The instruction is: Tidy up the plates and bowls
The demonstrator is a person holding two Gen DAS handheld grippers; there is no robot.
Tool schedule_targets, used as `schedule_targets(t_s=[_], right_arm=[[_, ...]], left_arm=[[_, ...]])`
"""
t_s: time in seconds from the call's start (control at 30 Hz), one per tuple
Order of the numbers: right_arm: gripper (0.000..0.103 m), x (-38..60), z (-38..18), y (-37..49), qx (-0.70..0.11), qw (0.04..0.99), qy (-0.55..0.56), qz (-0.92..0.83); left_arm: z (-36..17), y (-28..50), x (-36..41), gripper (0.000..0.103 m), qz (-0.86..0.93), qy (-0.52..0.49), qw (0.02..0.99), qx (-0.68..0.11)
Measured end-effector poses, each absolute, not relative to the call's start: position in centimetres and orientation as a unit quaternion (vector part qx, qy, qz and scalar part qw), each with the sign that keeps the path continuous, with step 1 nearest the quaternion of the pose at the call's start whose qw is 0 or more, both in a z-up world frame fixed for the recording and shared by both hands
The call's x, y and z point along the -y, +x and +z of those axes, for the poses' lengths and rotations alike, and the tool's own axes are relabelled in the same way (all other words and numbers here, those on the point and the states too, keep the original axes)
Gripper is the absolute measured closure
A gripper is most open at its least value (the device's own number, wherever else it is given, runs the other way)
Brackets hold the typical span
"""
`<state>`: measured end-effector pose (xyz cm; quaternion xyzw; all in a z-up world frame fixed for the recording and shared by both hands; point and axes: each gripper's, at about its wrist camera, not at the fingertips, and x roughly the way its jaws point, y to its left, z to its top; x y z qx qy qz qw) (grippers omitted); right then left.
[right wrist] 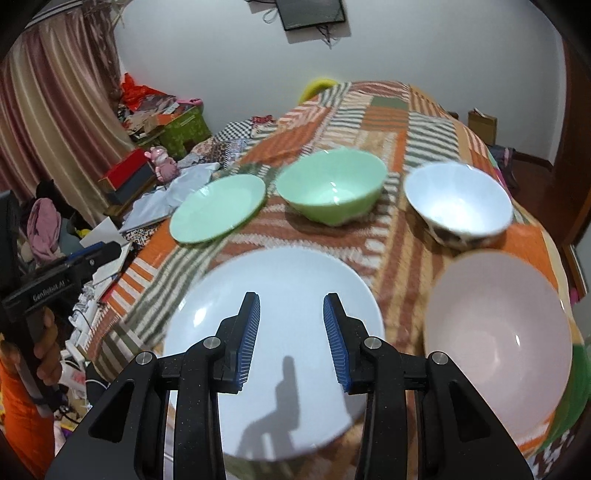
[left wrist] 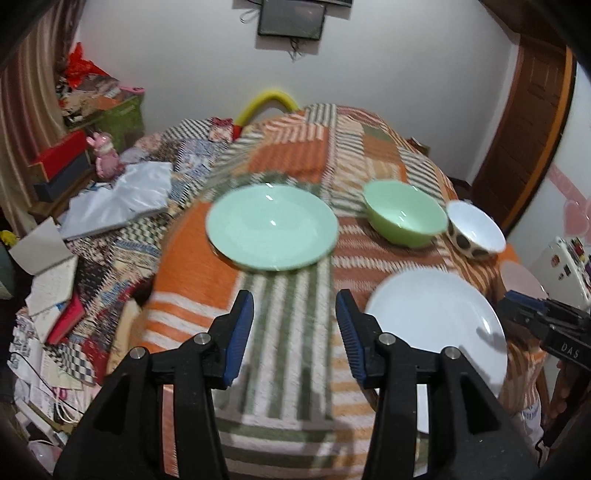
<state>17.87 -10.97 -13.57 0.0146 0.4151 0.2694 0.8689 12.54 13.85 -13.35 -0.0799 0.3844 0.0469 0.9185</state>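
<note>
Blue ribbed pads on black jaws, both tools. Left gripper (left wrist: 294, 332): jaws parted, nothing between the pads, nothing touched; only the striped blanket (left wrist: 284, 295) behind the gap. Right gripper (right wrist: 291, 338): jaws parted a little narrower, nothing gripped, hovering over the white plate (right wrist: 273, 332), no contact visible.

Surface: looks like a bed under an orange, green and white patchwork blanket rather than a tabletop.

Count of crockery, five pieces:
- Plates, two. Green plate (left wrist: 272, 227) at the far left of the group; white plate at the near edge, in front of the right gripper and to the right of the left gripper.
- Bowls, three. Green bowl (right wrist: 331, 186) behind the white plate, just right of the green plate. White bowl with dark spots outside (right wrist: 458, 201) to the right of the green bowl; whether touching it or just apart, cannot tell. Pale pink bowl (right wrist: 496, 325) nearest on the right, beside the white plate.

All five upright, none stacked.

Left of the bed: cluttered papers, boxes and a pink figurine (left wrist: 107, 155). Dark screen (left wrist: 291, 18) on the far wall.
</note>
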Motion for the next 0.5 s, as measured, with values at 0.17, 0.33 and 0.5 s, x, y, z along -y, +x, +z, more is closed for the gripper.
schedule_targets(t_s=[0.17,0.33,0.5], right_arm=[[0.069,8.7,-12.6,19.4,-0.408,0.865,0.013,0.291],[0.058,5.9,-12.5,21.3,-0.406,0.861,0.001,0.307],[0.057,3.7,-13.8,23.1,-0.423,0.853,-0.013,0.305]], left_arm=[[-11.7,13.9,-16.2,0.039,0.071,-0.082,0.924,-0.368],[-11.5,15.9,-18.1,0.033,0.089,-0.077,0.923,-0.366],[-12.7,18.6,-19.7,0.025,0.096,-0.072,0.917,-0.380]])
